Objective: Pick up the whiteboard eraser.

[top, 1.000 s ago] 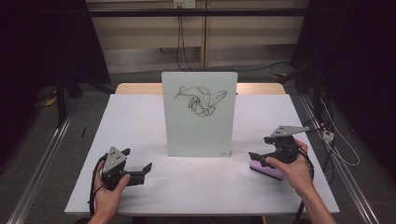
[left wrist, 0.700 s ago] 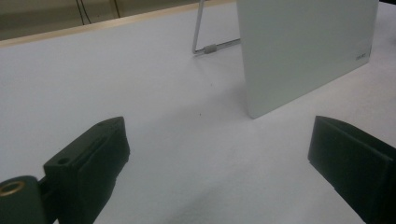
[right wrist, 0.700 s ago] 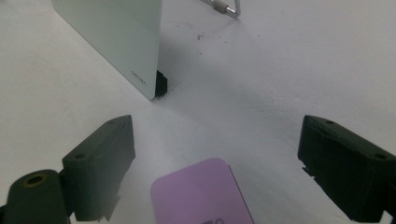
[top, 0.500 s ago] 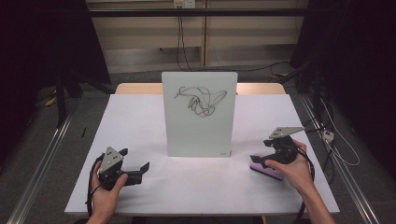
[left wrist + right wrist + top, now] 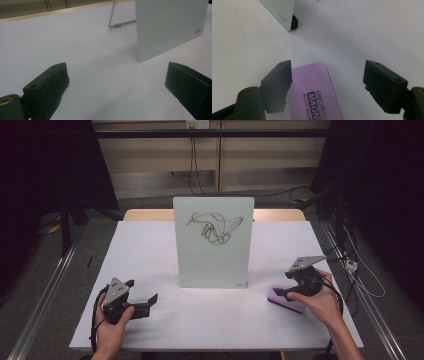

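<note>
A small whiteboard (image 5: 212,245) stands upright at the table's middle with a black scribble (image 5: 215,226) on its upper half. A purple magnetic whiteboard eraser (image 5: 286,300) lies flat at the right front. My right gripper (image 5: 281,293) hangs open just above it. In the right gripper view the eraser (image 5: 314,85) lies between the spread jaws of this gripper (image 5: 328,72), closer to the left one and not clamped. My left gripper (image 5: 147,303) is open near the front left, holding nothing. The left gripper (image 5: 116,75) faces the whiteboard's lower corner (image 5: 170,25).
The white table (image 5: 150,250) has bare room on both sides of the board. A wire stand leg (image 5: 117,25) props the board from behind. The board's foot and corner (image 5: 279,10) lie ahead of the right gripper. Cables hang off the table's right side (image 5: 350,265).
My left gripper has drifted slightly left and back toward the front edge. The right gripper has stayed over the eraser with its jaws apart.
</note>
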`<state>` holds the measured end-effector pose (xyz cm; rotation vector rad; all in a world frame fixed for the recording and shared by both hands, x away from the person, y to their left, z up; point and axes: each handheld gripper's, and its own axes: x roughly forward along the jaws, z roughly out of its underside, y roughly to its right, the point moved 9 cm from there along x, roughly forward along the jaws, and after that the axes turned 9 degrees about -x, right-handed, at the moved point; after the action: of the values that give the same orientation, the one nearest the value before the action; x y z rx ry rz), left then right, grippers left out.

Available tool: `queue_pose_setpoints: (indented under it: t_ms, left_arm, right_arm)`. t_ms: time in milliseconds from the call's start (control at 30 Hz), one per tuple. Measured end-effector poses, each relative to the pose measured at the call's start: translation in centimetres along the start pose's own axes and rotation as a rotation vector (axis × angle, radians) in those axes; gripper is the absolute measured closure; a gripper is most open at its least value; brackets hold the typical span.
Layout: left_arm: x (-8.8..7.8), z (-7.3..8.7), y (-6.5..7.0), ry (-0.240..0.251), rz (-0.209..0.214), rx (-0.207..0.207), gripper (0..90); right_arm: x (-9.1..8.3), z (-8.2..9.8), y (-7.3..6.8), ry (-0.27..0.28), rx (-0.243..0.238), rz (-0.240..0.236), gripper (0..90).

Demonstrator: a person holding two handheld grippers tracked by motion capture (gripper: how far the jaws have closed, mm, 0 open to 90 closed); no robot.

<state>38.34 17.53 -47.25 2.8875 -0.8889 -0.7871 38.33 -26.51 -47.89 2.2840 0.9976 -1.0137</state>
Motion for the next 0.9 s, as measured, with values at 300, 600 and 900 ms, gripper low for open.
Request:
queue_pose_setpoints:
  t_ms: [300,600,900]
  left_arm:
    - [0.1,0.1,0.1,-0.013,0.005,0.010,4.8]
    - [0.1,0.1,0.1,-0.013,0.010,0.010,4.8]
    - [0.1,0.1,0.1,-0.014,0.011,0.009,4.8]
  right_arm:
    - [0.2,1.0,-0.2,-0.085,-0.057,-0.018,26.8]
    - [0.0,1.7,-0.4,-0.103,-0.064,-0.065,32.3]
    - [0.1,2.5,-1.3,-0.162,-0.100,-0.127,28.6]
